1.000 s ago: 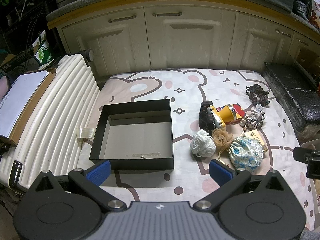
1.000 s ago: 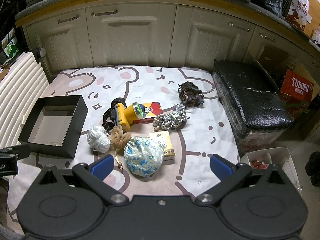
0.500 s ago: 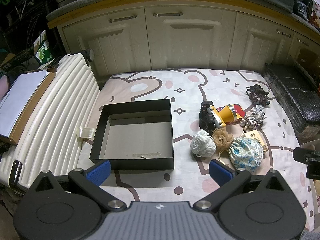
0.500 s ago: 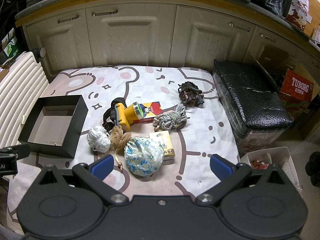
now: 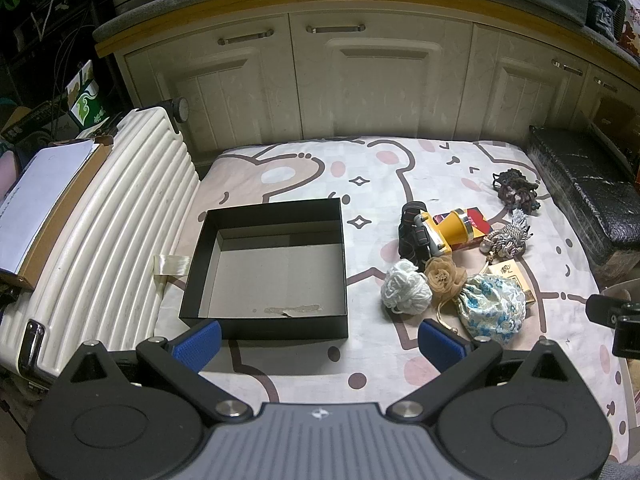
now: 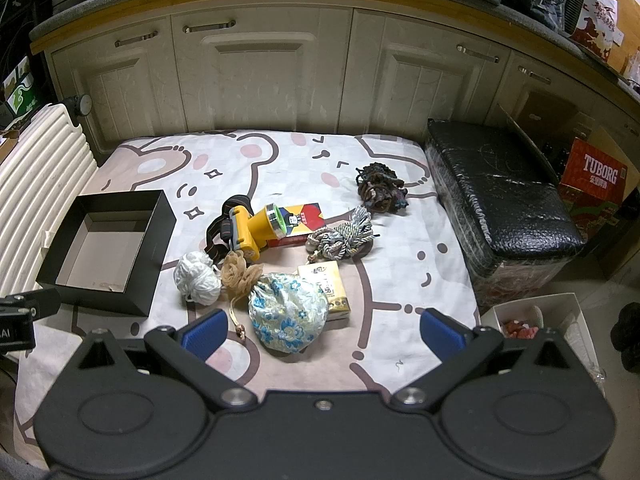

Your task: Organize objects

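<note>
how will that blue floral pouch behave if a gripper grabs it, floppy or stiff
The pouch is probably floppy: its fabric looks puffed and wrinkled, gathered at a drawn neck, so it should sag and deform when pinched. It likely won't roll, since it sits slumped on the cloth. Its cord trails loose and may dangle or snag. Weight cannot be judged.

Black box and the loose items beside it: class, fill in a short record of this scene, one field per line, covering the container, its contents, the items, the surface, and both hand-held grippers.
container: black box, open top, no lid seen
contents: empty
items outside: white yarn ball, yellow headlamp, floral pouch, tan fabric flower, grey cord bundle, dark cord bundle
surface: bear-print cloth
left hand-held gripper: open, holding nothing
right hand-held gripper: open, holding nothing
</note>
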